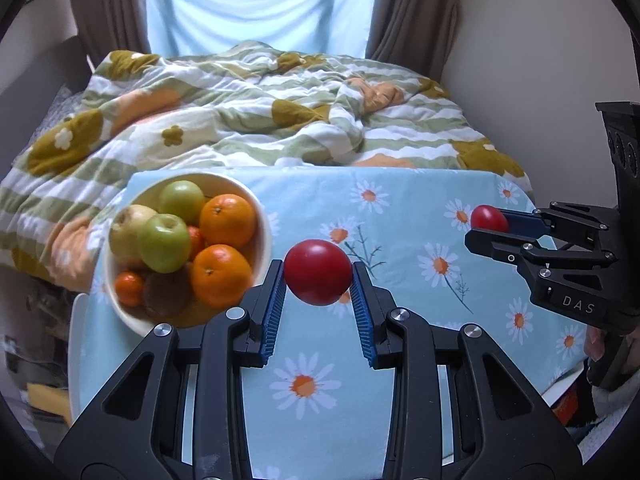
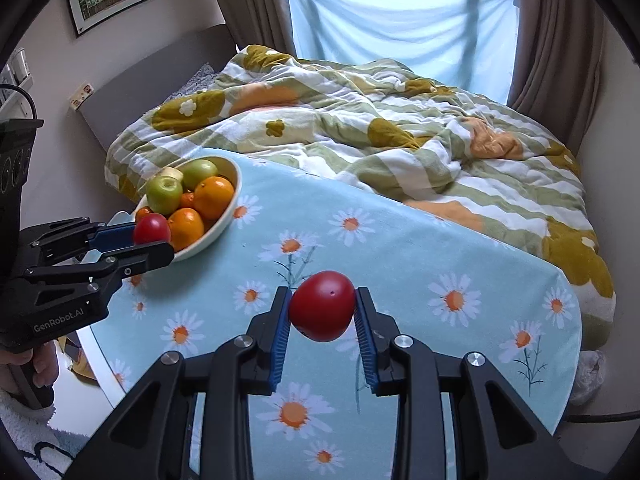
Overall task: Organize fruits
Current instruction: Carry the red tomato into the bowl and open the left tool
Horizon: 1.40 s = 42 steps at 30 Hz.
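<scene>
My left gripper (image 1: pixel 318 276) is shut on a red tomato (image 1: pixel 318 272) and holds it above the daisy-print tablecloth, just right of a cream bowl (image 1: pixel 262 216). The bowl holds green apples (image 1: pixel 165 242), oranges (image 1: pixel 227 220) and other fruit. My right gripper (image 2: pixel 322 308) is shut on a second red tomato (image 2: pixel 322 306) above the cloth. In the left wrist view the right gripper (image 1: pixel 486 226) shows at the right with its tomato (image 1: pixel 489 218). In the right wrist view the left gripper (image 2: pixel 154 238) holds its tomato (image 2: pixel 151 229) beside the bowl (image 2: pixel 224 220).
The table (image 2: pixel 400 264) is covered in a light blue daisy cloth and stands against a bed with a rumpled floral duvet (image 2: pixel 380 120). Curtains (image 2: pixel 556 32) and a window are behind. The table's left edge (image 1: pixel 78 340) drops off near the bowl.
</scene>
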Each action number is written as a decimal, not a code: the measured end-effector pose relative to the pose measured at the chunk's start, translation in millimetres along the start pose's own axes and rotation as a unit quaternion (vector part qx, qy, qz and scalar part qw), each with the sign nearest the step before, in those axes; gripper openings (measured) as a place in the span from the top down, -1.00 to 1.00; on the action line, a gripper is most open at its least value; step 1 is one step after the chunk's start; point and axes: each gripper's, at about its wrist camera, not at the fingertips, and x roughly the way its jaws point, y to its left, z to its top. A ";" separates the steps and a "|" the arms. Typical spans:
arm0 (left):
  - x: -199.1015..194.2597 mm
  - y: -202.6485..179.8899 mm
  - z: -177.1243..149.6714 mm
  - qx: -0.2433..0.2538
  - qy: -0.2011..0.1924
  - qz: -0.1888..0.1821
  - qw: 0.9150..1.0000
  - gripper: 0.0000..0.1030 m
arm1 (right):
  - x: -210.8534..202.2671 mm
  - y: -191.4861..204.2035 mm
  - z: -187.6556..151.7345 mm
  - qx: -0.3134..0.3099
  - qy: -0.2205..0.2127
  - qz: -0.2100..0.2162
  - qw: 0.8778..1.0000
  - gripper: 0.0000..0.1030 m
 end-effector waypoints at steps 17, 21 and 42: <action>7.6 141.6 43.4 0.026 -0.010 -0.012 1.000 0.24 | 54.6 95.3 72.7 0.031 -0.016 -0.009 0.999 0.44; 21.2 161.5 53.5 0.040 -0.005 -0.020 0.999 0.24 | 68.2 105.8 82.6 0.045 -0.017 -0.016 0.999 0.44; 104.9 201.1 78.9 0.092 0.063 -0.063 0.992 0.23 | 112.4 106.4 102.4 0.115 -0.008 -0.061 0.991 0.44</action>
